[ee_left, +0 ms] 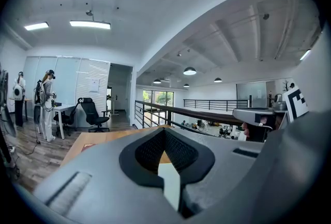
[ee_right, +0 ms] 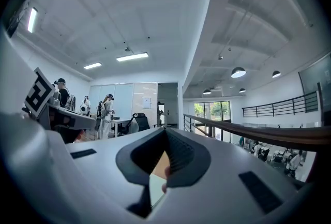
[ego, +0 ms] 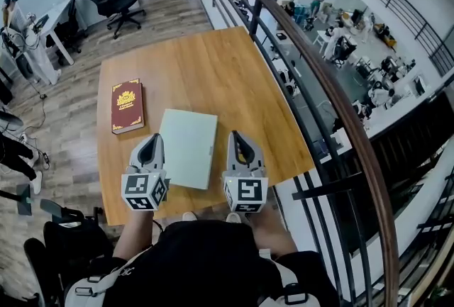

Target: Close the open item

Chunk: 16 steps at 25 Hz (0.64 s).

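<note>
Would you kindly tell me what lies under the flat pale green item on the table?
The pale green item lies flat on the wooden table; anything beneath it is covered.

Light-brown rectangular wooden worktop (ego: 206, 64), bare over its far half. Two things lie on it, both flat. Dark red hardcover book (ego: 128, 105) with a gold emblem on its cover, closed, close to the left edge. Pale grey-green thin rectangular laptop (ego: 187, 147), lid down, near the front edge, right of the book, with a strip of bare wood between them.
</note>
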Available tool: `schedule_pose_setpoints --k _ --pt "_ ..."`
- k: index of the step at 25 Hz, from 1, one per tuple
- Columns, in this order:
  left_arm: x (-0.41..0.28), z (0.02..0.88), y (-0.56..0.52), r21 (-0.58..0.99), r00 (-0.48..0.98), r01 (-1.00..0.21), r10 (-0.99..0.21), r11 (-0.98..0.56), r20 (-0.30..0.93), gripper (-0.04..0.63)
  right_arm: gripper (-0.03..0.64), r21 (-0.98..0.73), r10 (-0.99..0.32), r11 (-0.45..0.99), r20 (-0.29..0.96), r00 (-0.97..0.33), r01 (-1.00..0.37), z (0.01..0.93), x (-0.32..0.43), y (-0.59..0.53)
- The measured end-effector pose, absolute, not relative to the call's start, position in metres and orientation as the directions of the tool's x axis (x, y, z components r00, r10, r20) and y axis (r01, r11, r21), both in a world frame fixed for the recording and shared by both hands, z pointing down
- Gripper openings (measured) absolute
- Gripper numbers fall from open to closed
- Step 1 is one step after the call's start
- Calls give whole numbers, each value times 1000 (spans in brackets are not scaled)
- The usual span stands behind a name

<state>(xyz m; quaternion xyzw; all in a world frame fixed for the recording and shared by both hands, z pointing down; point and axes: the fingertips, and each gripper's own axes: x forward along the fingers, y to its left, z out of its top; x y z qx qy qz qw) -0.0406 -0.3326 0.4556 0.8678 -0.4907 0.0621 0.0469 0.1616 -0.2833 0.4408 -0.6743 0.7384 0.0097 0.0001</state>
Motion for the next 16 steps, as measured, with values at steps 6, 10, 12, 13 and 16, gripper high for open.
schedule_pose_setpoints --k 6,10,12,13,16 --pt "-35 455 -332 6 522 -849 -838 -528 156 3 3 11 -996 84 -19 -84 -996 436 165 -284" --pt "-34 458 -331 -4 521 -849 -836 -529 171 3 3 2 -997 78 -13 -78 -997 438 169 -285" --pt "-32 459 -333 -5 520 -849 -836 -529 176 3 3 -3 -997 77 -11 -77 -997 439 171 -286" --pt "-32 459 -334 -5 520 -848 -835 -529 177 3 3 -4 -997 77 -11 -77 -997 439 172 -287" --pt "-30 459 -336 -6 521 -848 -835 -531 178 3 3 -7 -997 81 -13 -81 -997 439 173 -290"
